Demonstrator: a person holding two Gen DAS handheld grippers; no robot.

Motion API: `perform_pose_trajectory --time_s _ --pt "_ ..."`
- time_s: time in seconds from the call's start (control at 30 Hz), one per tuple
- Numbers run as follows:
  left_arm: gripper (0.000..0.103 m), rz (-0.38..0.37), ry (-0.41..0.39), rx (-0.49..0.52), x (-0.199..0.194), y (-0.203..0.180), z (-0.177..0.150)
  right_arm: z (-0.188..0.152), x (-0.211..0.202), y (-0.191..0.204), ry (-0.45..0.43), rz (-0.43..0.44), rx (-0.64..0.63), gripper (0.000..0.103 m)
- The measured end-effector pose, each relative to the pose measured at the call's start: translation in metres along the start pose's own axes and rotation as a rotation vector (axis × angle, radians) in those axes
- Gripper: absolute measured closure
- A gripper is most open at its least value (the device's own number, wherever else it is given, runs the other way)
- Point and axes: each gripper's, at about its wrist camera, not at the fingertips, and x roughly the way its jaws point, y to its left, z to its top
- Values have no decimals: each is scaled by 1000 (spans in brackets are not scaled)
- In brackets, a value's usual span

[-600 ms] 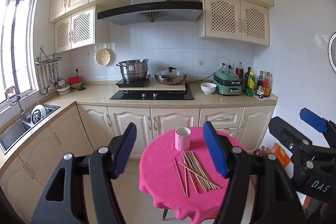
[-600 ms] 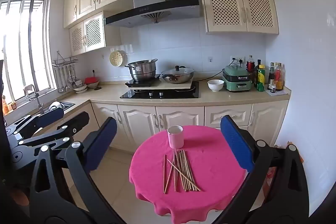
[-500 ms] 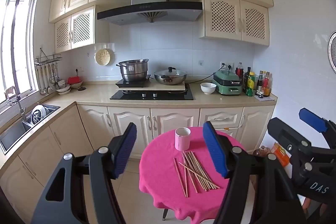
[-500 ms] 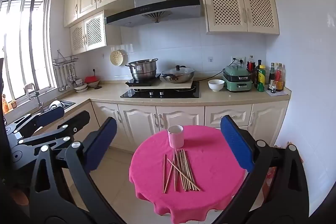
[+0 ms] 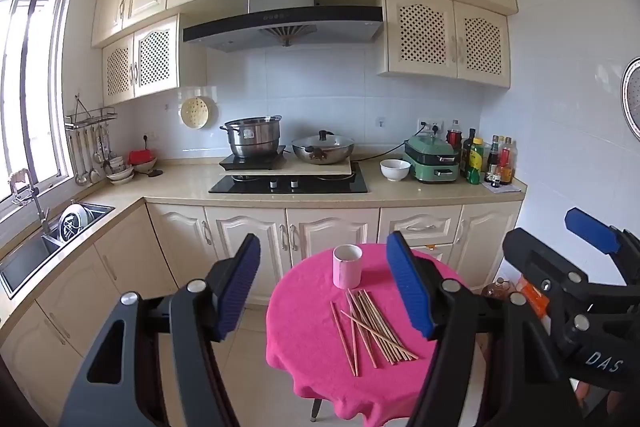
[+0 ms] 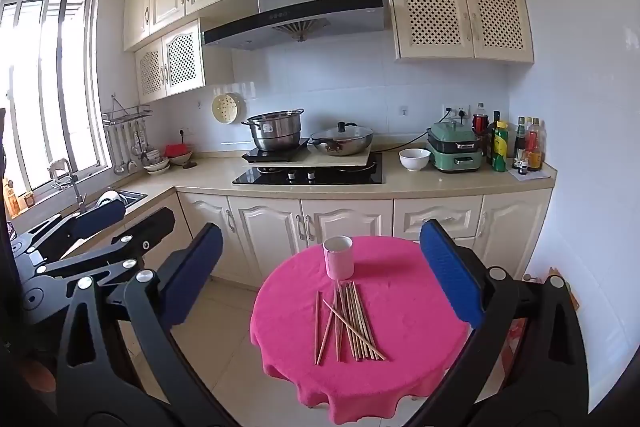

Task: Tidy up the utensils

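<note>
Several wooden chopsticks [image 5: 370, 325] [image 6: 346, 323] lie loose on a small round table with a bright pink cloth [image 5: 312, 347] [image 6: 412, 339]. A pink cup [image 5: 347, 266] [image 6: 338, 257] stands upright just behind them. My left gripper [image 5: 323, 287] hangs open, short of the table, nothing between its blue pads. My right gripper [image 6: 320, 271] is open wide, also well back from the table and empty. Each gripper shows at the edge of the other's view: the right gripper [image 5: 576, 247] at right, the left gripper [image 6: 108, 223] at left.
A counter [image 5: 180, 183] runs along the back wall with a hob [image 5: 288, 183], a steel pot [image 5: 252, 137], a wok [image 5: 322, 149], a white bowl [image 5: 395, 169], a green cooker [image 5: 432, 161] and bottles [image 5: 488, 159]. A sink [image 5: 40, 247] lies at left. Tiled floor surrounds the table.
</note>
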Motion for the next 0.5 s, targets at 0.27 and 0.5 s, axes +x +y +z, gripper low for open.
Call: perform_pose_trajectory --time_s 0.27,0.5 --pt "38 -3 -3 2 -2 -2 2 1 0 0 0 1 8 6" --pt "38 -6 -1 3 -3 -3 1 -1 1 1 0 -1 10 6"
